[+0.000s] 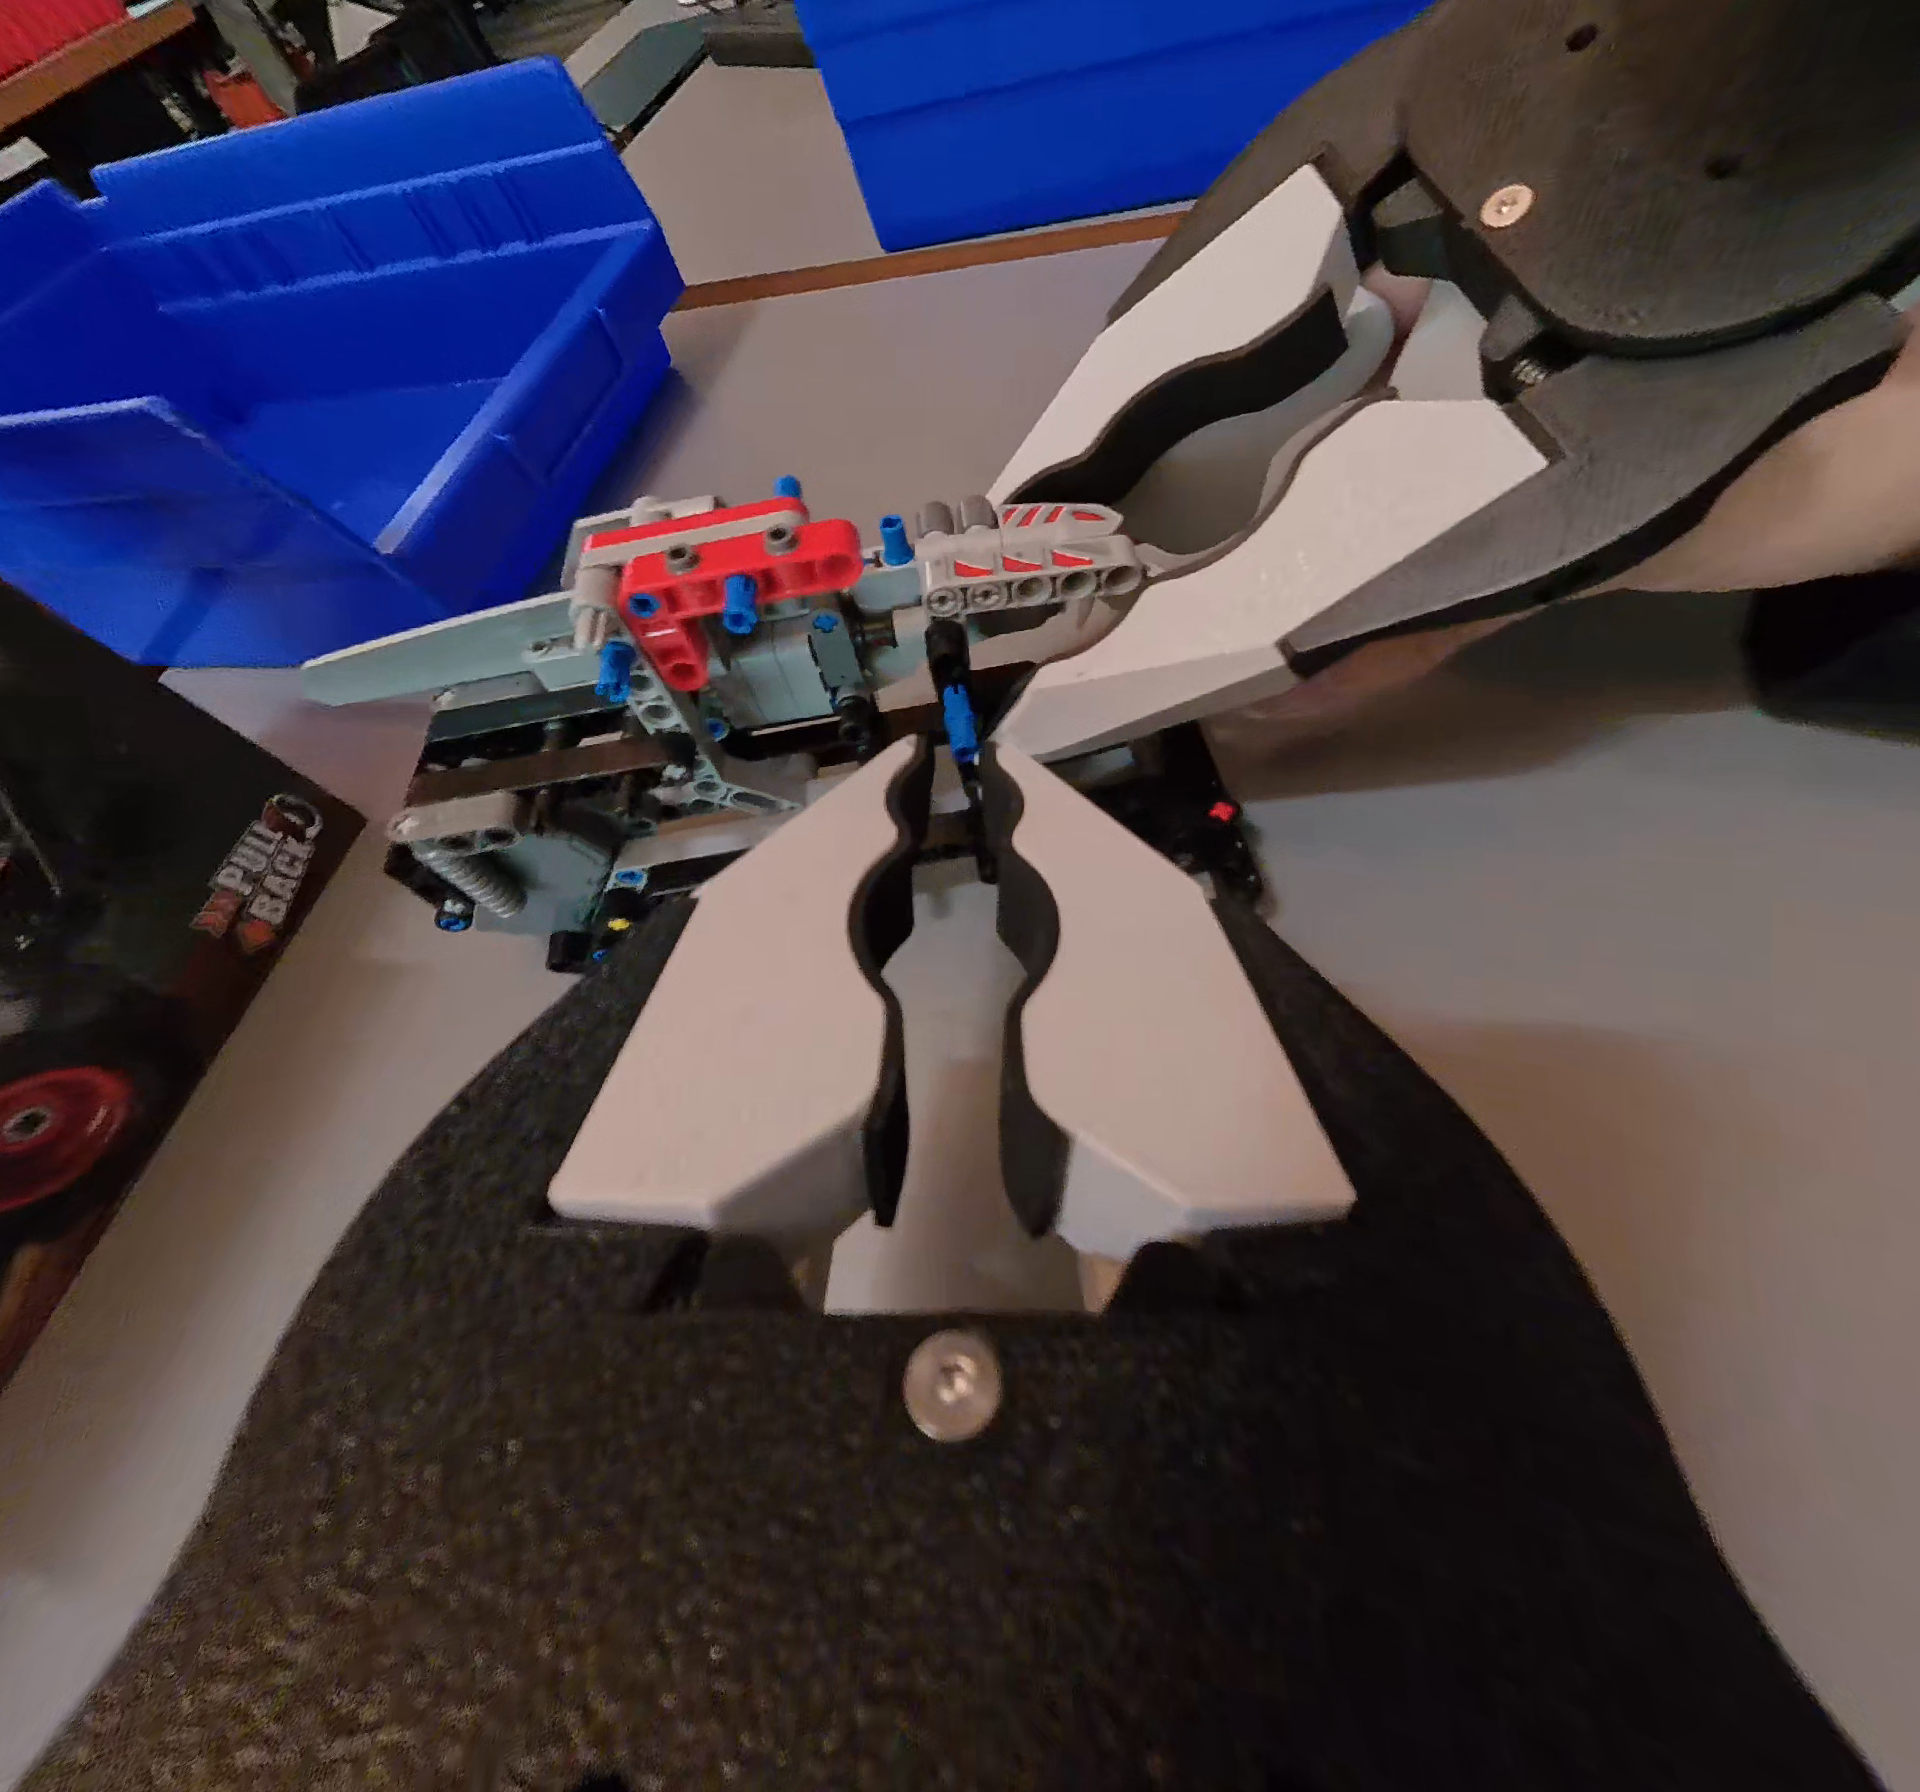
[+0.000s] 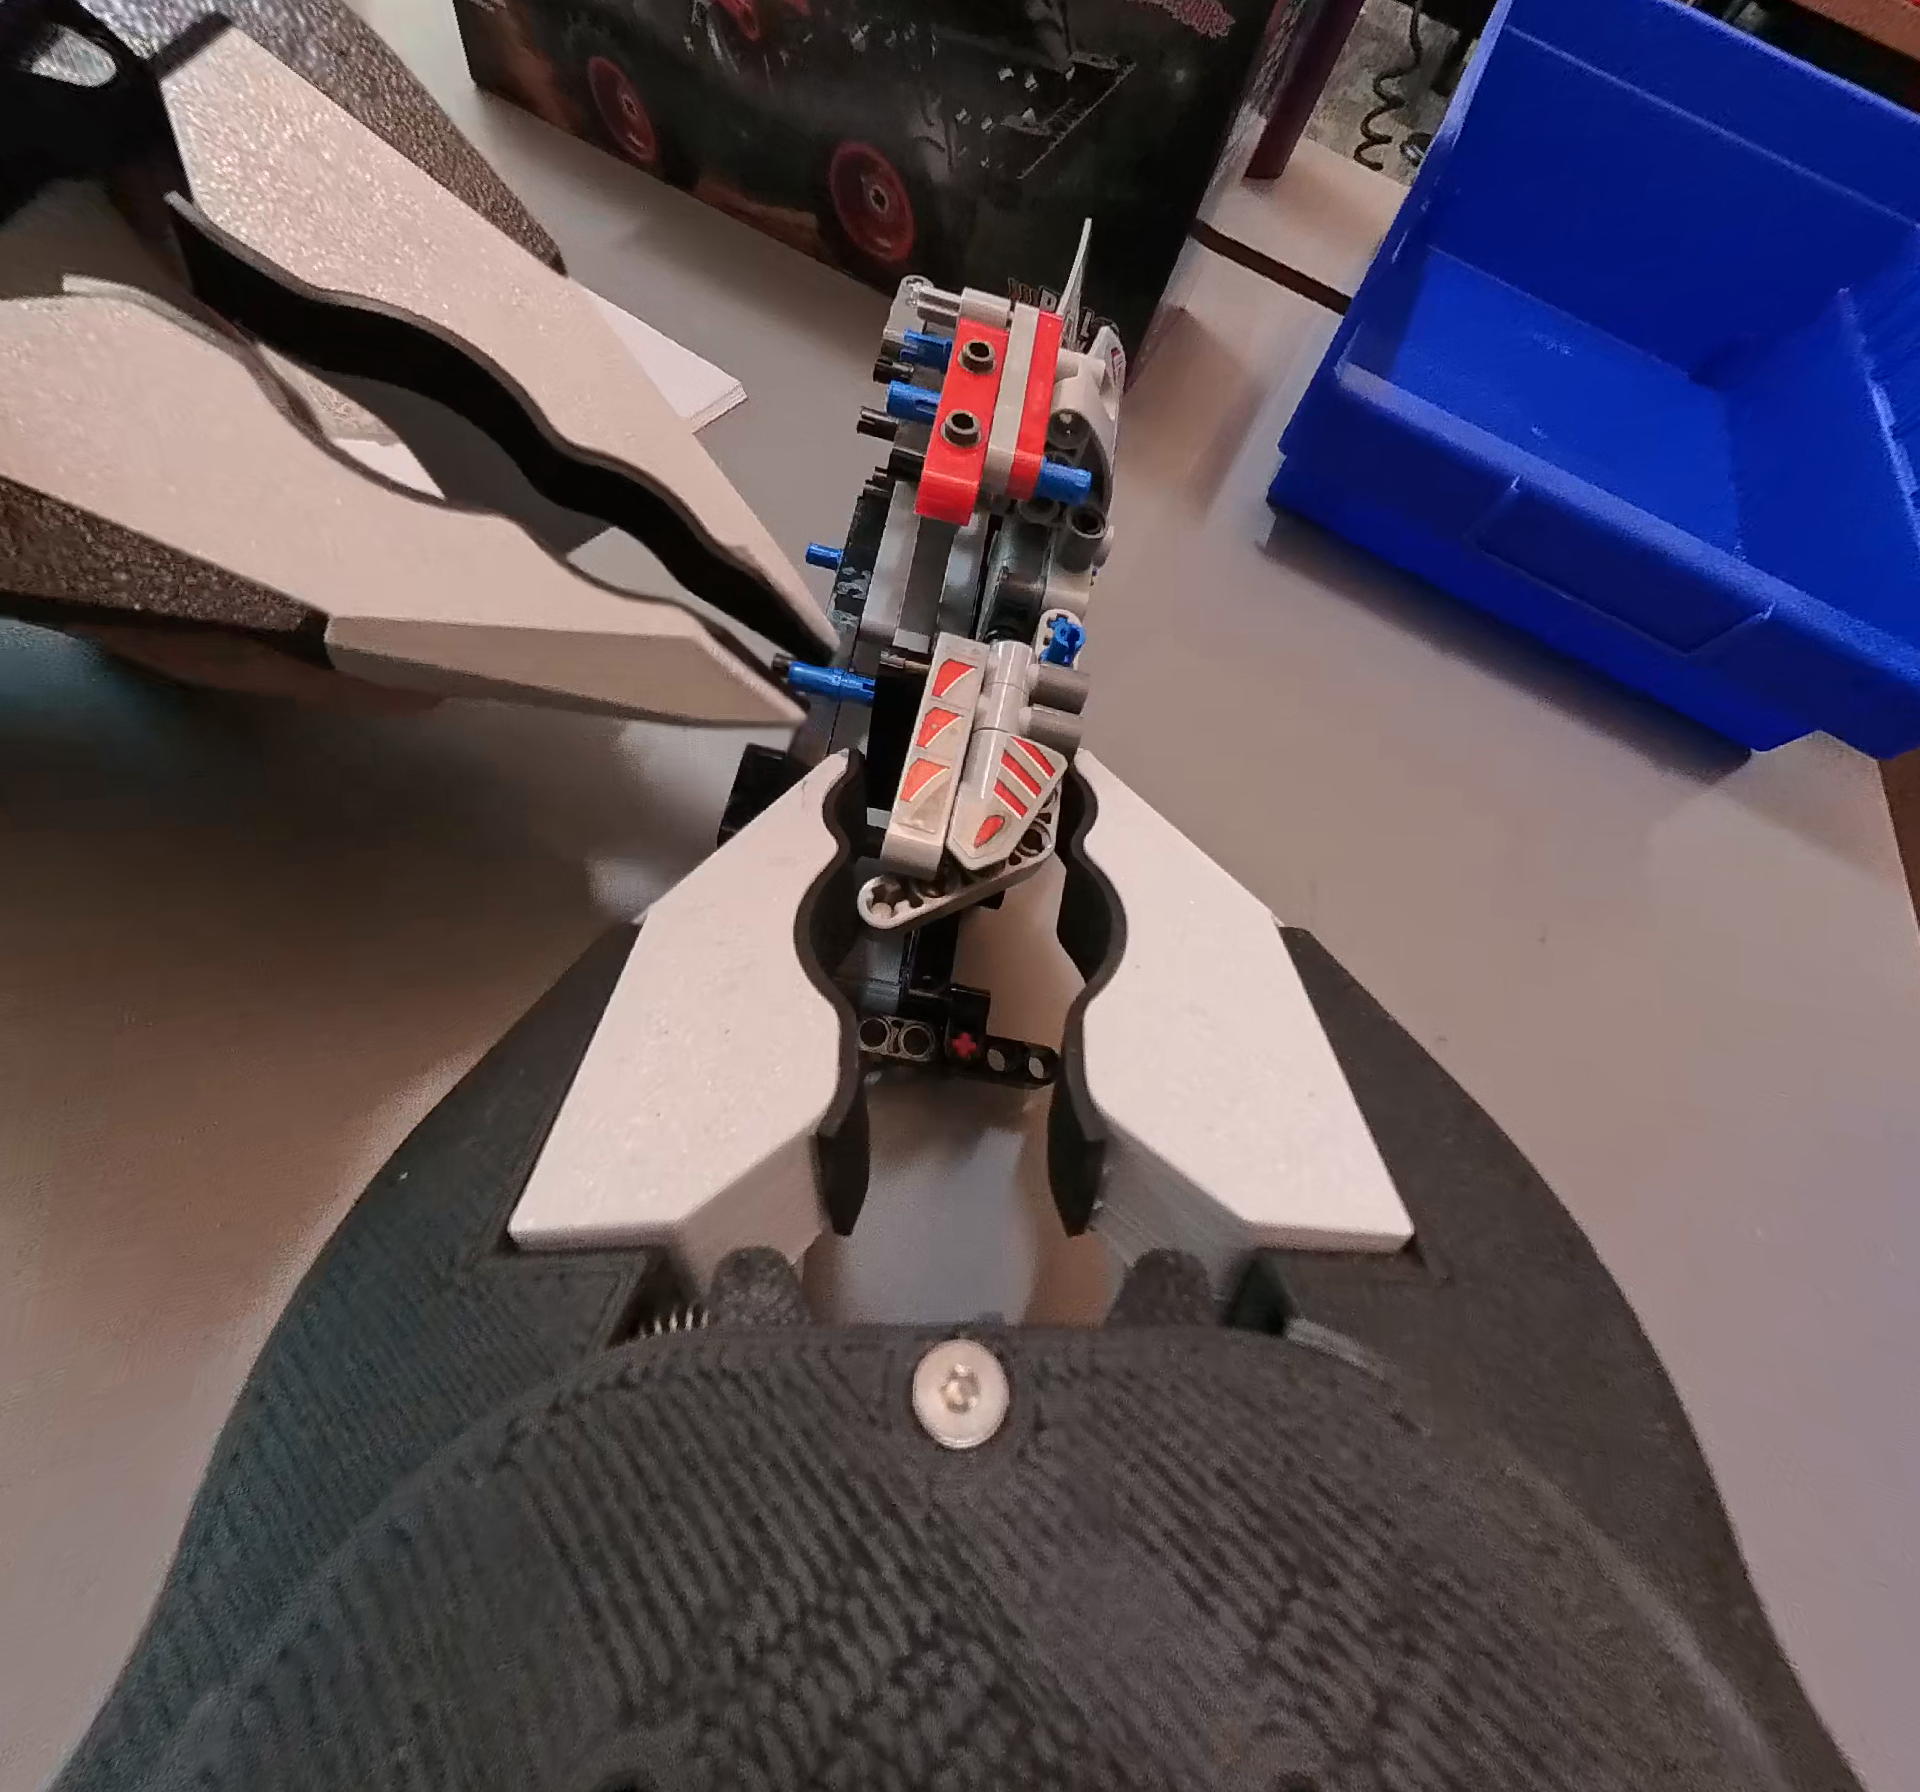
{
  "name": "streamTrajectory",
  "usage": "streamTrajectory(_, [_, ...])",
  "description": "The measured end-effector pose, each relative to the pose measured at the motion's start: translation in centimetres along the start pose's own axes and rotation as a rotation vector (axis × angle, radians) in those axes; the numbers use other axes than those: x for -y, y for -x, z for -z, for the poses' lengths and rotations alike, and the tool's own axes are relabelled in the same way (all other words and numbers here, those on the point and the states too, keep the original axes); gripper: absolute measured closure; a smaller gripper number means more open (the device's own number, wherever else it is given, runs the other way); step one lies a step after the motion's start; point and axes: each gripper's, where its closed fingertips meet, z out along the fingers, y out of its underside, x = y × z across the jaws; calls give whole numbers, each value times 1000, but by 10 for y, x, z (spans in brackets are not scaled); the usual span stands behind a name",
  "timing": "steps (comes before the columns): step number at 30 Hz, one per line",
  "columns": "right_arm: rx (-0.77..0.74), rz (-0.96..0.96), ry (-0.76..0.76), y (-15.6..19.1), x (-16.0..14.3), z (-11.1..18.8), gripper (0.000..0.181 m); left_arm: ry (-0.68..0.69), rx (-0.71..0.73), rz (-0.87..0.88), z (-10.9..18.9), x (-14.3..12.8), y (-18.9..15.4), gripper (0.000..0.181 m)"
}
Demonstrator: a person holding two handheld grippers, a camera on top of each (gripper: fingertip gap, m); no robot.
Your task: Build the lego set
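Observation:
A partly built lego model (image 1: 748, 672) of grey, black and red pieces lies on the grey table; in the right wrist view (image 2: 977, 537) it points away from me. A red beam (image 1: 727, 579) sits on top of it. My left gripper (image 1: 956, 755) is shut on a blue pin (image 1: 961, 719) that sticks out of the model's side. It also shows in the right wrist view (image 2: 816, 682), coming in from the left. My right gripper (image 2: 961, 766) is closed around the model's near end, on a grey panel with red stripes (image 2: 977, 776). It also shows in the left wrist view (image 1: 1023, 604).
A blue bin (image 1: 312, 371) stands left of the model and another (image 1: 1039, 59) behind it; one shows in the right wrist view (image 2: 1610, 454). The dark lego box (image 2: 831, 28) stands beyond the model. A white sheet (image 2: 686, 371) lies under the left gripper. Less than 4 cm separates the two grippers' tips.

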Motion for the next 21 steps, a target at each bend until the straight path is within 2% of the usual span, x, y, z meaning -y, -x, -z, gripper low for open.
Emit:
streamTrajectory(9, [0,3,-3,0,0,1,146,-5,-5,9,-1,1,0,180])
streamTrajectory(13, [-11,-6,-6,-1,2,0,137,-5,-9,27,-1,1,1,180])
streamTrajectory(15, [-13,-19,-16,-2,3,0,145,-3,-11,28,-1,1,1,180])
streamTrajectory(21, [-62,1,-22,-6,6,-2,144,-4,-29,44,-4,2,1,180])
